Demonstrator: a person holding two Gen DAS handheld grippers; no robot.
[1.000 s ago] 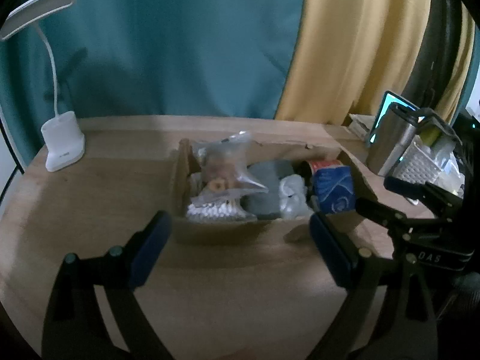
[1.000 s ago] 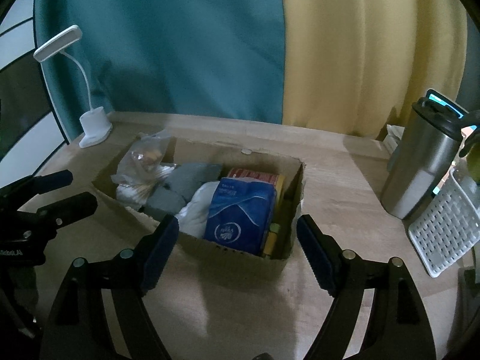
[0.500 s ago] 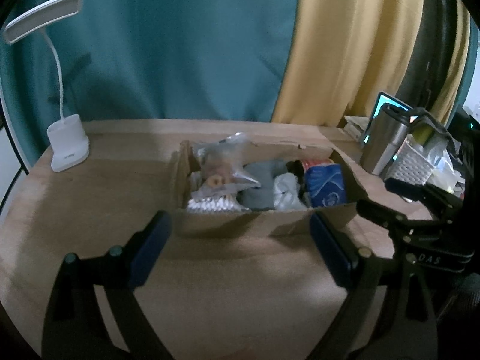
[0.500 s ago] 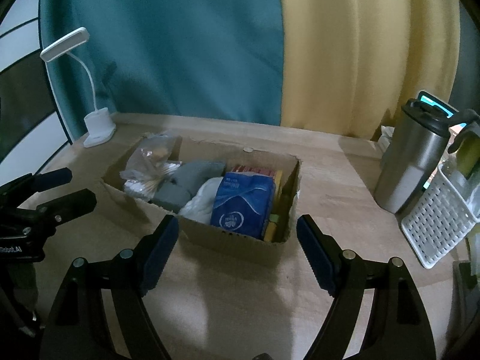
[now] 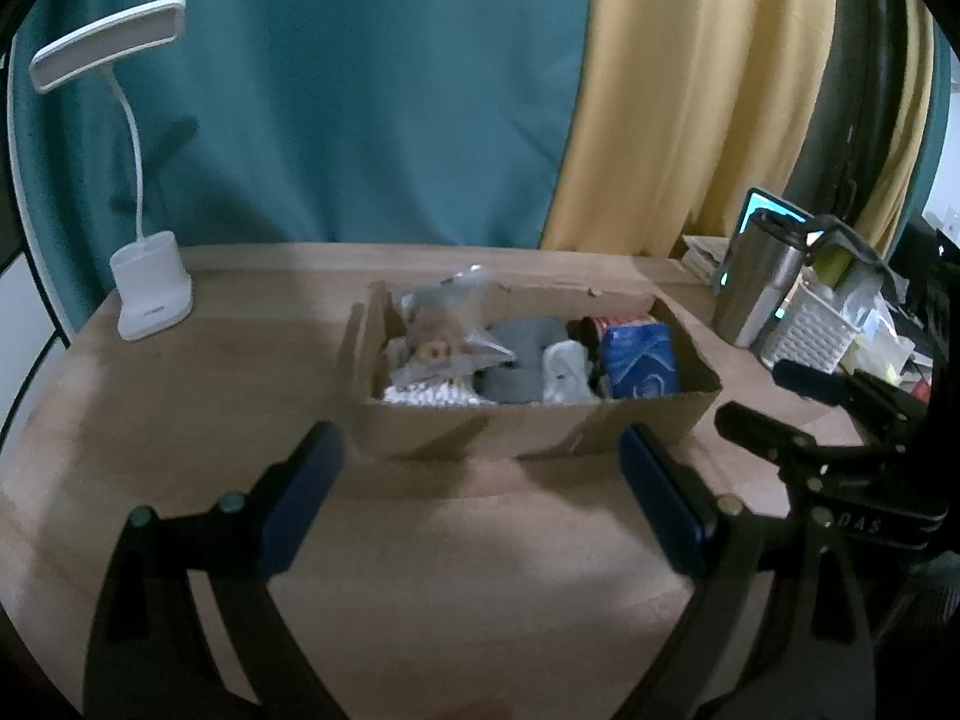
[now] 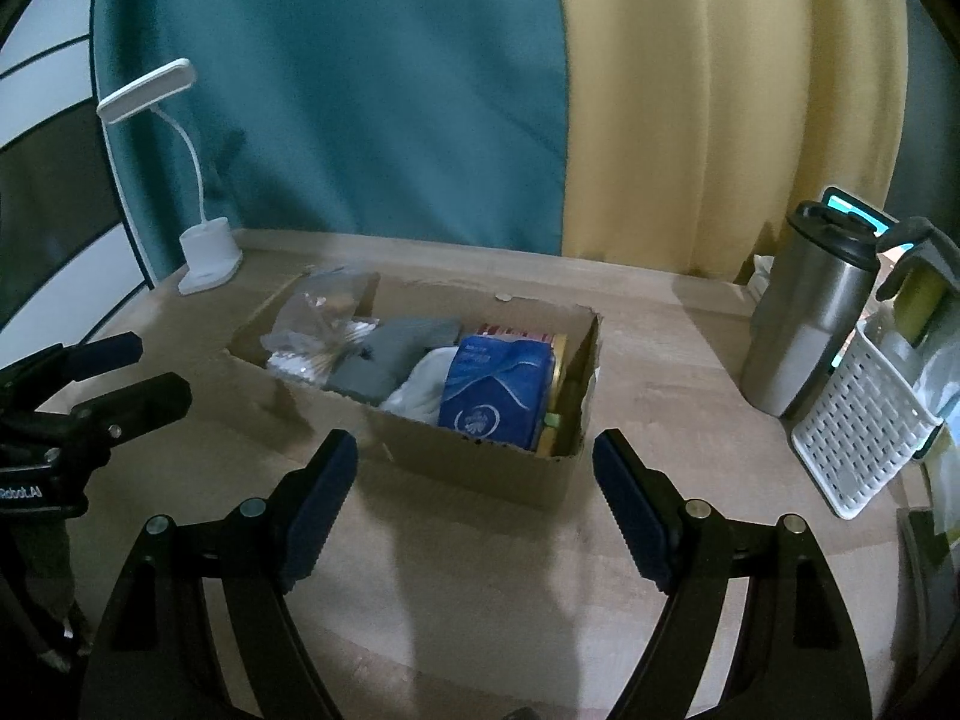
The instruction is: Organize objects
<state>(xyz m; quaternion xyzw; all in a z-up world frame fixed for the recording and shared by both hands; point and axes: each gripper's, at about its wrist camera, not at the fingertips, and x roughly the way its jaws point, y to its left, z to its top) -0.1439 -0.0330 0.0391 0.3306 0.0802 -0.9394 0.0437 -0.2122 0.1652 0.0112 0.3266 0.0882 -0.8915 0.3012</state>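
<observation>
The cardboard box (image 5: 528,420) sits mid-tabletop (image 5: 180,420), just beyond the tips of both tongs and touched by neither. Seen from the left gripper (image 5: 480,504), its near wall lies ahead of the gap between the fingers; from the right gripper (image 6: 474,495), the box's near right corner stands ahead between the tips. The box is open-topped, with rough torn edges and creased brown walls. Packed inside are a crinkled clear plastic bag (image 5: 447,324) at the left end, a white bundle of cotton swabs (image 5: 429,396) beneath it, soft grey cloth (image 6: 390,354), white cloth (image 6: 420,390), and a glossy blue packet (image 6: 495,396) standing at the right end. Both grippers hang wide and empty above bare wood, their blue ribbed pads (image 6: 630,504) gripping nothing
</observation>
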